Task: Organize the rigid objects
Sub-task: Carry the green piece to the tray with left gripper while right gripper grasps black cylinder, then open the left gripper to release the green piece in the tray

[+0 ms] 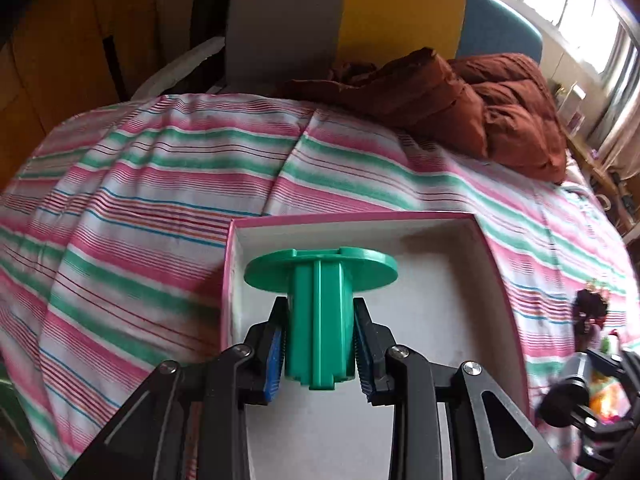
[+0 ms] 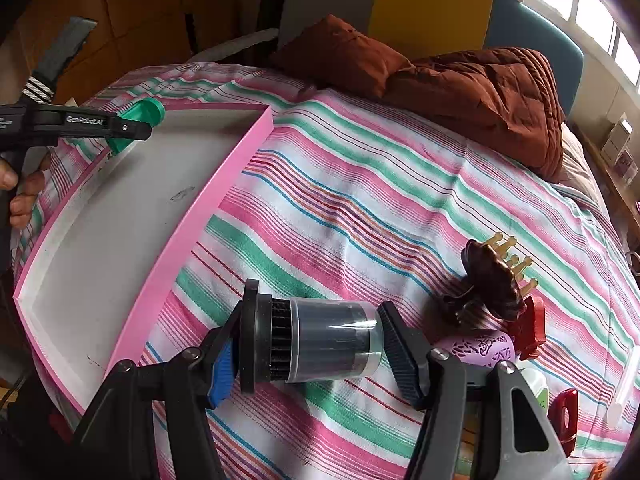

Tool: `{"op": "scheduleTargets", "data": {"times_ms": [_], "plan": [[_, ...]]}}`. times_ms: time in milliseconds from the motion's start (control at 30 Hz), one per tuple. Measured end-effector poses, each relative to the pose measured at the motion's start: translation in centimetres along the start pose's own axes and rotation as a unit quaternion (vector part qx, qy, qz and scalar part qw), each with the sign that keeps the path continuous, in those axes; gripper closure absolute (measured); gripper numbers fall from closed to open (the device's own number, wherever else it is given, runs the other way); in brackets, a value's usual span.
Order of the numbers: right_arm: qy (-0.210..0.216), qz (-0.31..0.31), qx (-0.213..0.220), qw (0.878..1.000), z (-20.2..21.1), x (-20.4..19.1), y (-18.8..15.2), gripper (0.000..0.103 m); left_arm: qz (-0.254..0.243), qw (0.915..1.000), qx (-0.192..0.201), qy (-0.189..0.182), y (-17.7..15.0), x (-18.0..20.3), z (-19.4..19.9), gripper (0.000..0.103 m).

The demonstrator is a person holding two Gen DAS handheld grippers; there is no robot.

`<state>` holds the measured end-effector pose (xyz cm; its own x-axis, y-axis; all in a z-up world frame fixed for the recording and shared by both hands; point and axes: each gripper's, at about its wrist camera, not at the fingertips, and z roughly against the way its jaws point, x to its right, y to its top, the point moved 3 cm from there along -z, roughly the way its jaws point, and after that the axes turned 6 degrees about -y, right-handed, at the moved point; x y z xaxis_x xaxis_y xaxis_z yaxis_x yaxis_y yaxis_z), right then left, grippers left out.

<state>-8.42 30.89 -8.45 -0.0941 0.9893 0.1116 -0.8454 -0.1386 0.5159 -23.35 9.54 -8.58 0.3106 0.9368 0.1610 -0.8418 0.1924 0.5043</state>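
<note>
Your left gripper [image 1: 320, 340] had its jaws clamped on the stem of the green flanged spool [image 1: 320, 300], disc end forward, held above the near corner of the pink box [image 1: 352, 216], probably so it could be set down inside. Your right gripper [image 2: 308, 344] had its jaws closed on the clear-capped black cylinder [image 2: 316, 344], lying sideways on the striped bed sheet [image 2: 360, 208], one pad on the black base, the other on the cap. Just beyond waited the brown comb clip [image 2: 492, 280], a red clip [image 2: 532, 328] and a purple patterned piece [image 2: 480, 348], all still outside the box.
</note>
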Motion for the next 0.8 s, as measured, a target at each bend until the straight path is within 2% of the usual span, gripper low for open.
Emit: {"op": "scheduleTargets", "data": {"times_ms": [67,133,200,333,500,667,800], "plan": [[0.0,0.002,0.001,1.0,0.0,0.0,-0.1,0.039,-0.008,0.9999,-0.009,0.013,0.0,-0.1,-0.7,0.068],[0.0,0.004,0.003,1.0,0.0,0.0,-0.2,0.039,-0.01,0.9996,-0.006,0.027,-0.1,-0.2,-0.5,0.047],[0.0,0.005,0.004,1.0,0.0,0.0,-0.2,0.039,-0.012,0.9995,0.011,0.028,-0.4,-0.1,0.5,0.041],[-0.001,0.004,0.004,1.0,0.0,-0.1,-0.3,0.039,-0.03,0.9976,0.038,0.05,-1.4,0.1,3.1,0.04],[-0.007,0.009,0.007,1.0,-0.1,-0.2,-0.3,0.039,-0.029,0.9956,0.071,0.055,-4.7,0.1,7.1,0.037],[-0.017,0.001,0.012,1.0,0.2,0.1,0.0,0.039,0.005,0.9964,0.073,0.042,-8.8,-0.2,9.8,0.038],[-0.009,-0.029,0.037,0.999,2.3,0.3,1.4,0.039,0.019,0.9969,0.067,0.036,-11.3,-0.8,10.8,0.037]]}}
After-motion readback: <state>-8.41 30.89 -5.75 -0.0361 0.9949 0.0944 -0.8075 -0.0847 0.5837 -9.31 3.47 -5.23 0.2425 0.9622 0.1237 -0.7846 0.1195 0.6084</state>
